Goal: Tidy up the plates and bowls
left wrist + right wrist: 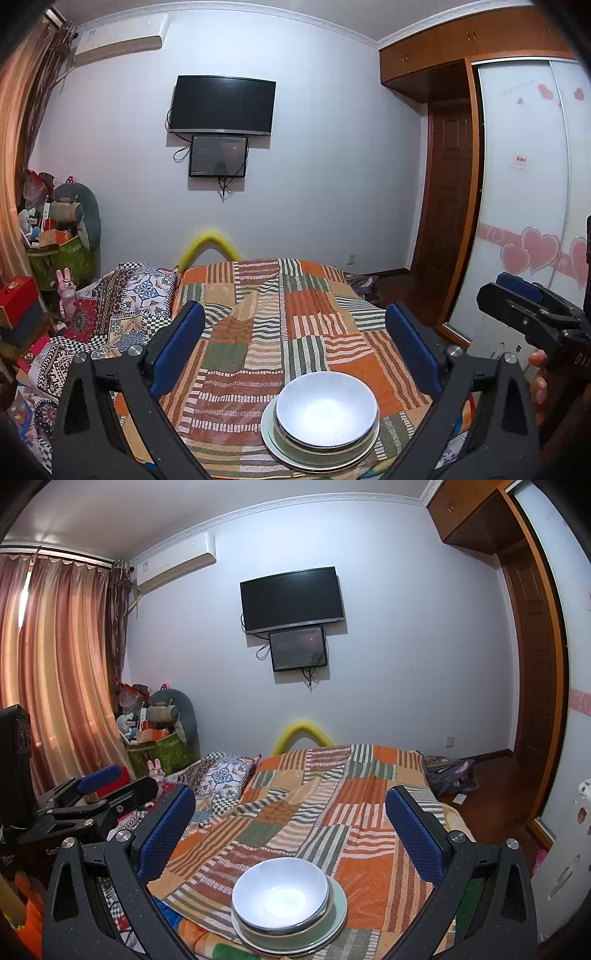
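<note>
In the left wrist view, the left gripper [295, 339] is hanging over the patchwork bedspread [295, 314] with its jaws standing wide apart and nothing between them. Just below, a pale bowl [327, 408] is sitting nested in the stack of plates [273, 439]. The right gripper [517, 291] is showing at the right edge.

In the right wrist view, the right gripper [290, 821] is likewise gaping, empty. The bowl [280, 893] is resting on the plates [338, 904] near the bed's front edge. No loose dishes are showing, so the stacking is looking finished.

Glossy bowl [327, 410], woven cloth bedspread [288, 325]
</note>
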The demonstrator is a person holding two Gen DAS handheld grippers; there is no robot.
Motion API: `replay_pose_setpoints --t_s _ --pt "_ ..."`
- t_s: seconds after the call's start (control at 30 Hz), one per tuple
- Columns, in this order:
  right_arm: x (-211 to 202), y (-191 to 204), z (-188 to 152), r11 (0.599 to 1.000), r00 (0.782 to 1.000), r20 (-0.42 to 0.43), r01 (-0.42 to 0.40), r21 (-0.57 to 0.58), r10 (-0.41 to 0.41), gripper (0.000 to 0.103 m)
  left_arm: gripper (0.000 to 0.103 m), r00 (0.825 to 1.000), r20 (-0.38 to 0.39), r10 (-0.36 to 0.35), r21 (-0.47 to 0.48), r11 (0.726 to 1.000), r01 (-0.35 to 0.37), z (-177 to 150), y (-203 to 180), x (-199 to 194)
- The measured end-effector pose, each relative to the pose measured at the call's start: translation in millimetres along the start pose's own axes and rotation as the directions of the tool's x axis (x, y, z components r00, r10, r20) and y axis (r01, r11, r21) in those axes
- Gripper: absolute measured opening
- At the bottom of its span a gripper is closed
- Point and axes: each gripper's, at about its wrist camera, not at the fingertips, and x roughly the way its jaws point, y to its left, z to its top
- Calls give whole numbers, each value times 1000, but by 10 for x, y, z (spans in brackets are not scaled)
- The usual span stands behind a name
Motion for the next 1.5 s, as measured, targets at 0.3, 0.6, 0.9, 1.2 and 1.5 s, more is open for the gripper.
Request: replay_pose_setpoints --t_s 0.3,0.6,0.9,1.2,1.5 --pt "-30 -6 -6 1000 1000 3 -11 2 11 103 100 1000 1 -1 0 1000 1 3 -6 -15" --pt "-34 -20 9 1000 1000 4 -15 6 15 103 101 1000 -1 -9 -5 1000 9 -6 -2 -11" --pt "-42 -24 12 1000 1000 1 -20 4 20 103 103 1000 -1 -11 0 1000 11 -19 -11 -7" --pt "-41 -20 17 1000 1000 -1 -22 0 22 103 103 1000 -7 -9 8 1000 9 -31 -29 17" --pt "-44 -16 17 1000 1000 -2 -22 -1 22 103 103 1000 -3 -21 11 1000 21 -32 -41 6"
